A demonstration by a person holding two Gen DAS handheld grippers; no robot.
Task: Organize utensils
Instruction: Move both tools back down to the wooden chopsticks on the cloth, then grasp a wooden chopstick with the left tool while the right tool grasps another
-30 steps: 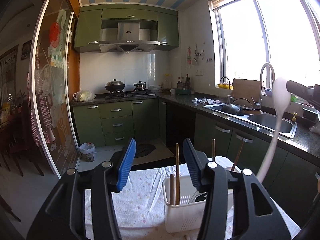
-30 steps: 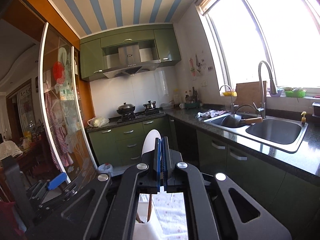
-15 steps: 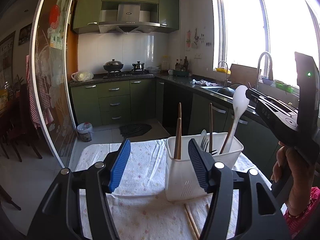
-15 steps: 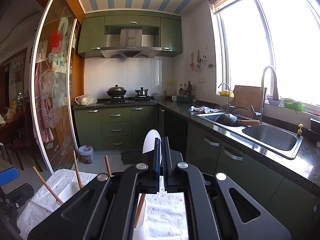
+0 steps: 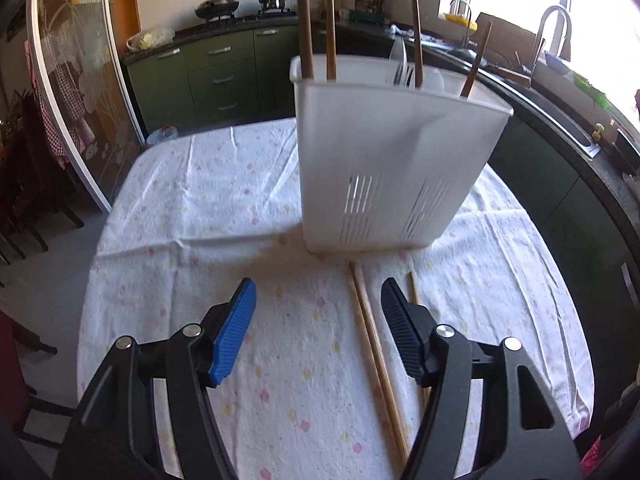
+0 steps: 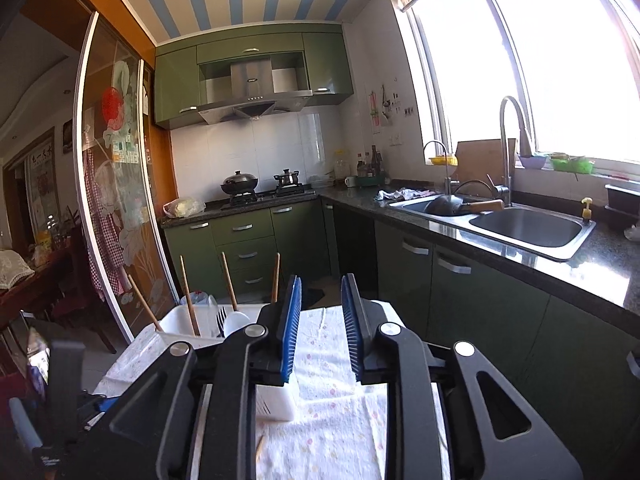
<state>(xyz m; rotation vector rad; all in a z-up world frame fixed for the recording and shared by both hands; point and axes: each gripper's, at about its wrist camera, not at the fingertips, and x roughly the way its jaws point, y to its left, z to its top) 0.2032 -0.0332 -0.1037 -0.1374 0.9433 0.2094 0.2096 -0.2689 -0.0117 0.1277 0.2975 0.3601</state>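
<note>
Two chopsticks (image 5: 376, 344) on cloth (image 5: 208, 200), left view only, sink (image 6: 524, 226) right view only

– What are you looking at on the table?
– Your cloth (image 5: 208, 200) is a matt, nubbly white fabric with faint flower print, creased in places. The caddy (image 5: 392, 168) is smooth white plastic, slightly translucent, slotted low down. The chopsticks (image 5: 372, 340) lying before it look like pale, bare wood.
– And your tools?
– Your left gripper (image 5: 316, 316) has ribbed blue pads (image 5: 234, 332) on matt black plastic arms with shiny metal screws; the right gripper (image 6: 320, 320) is the same. The sink (image 6: 520, 226) is brushed metal, the counter (image 6: 560, 264) glossy speckled stone
</note>
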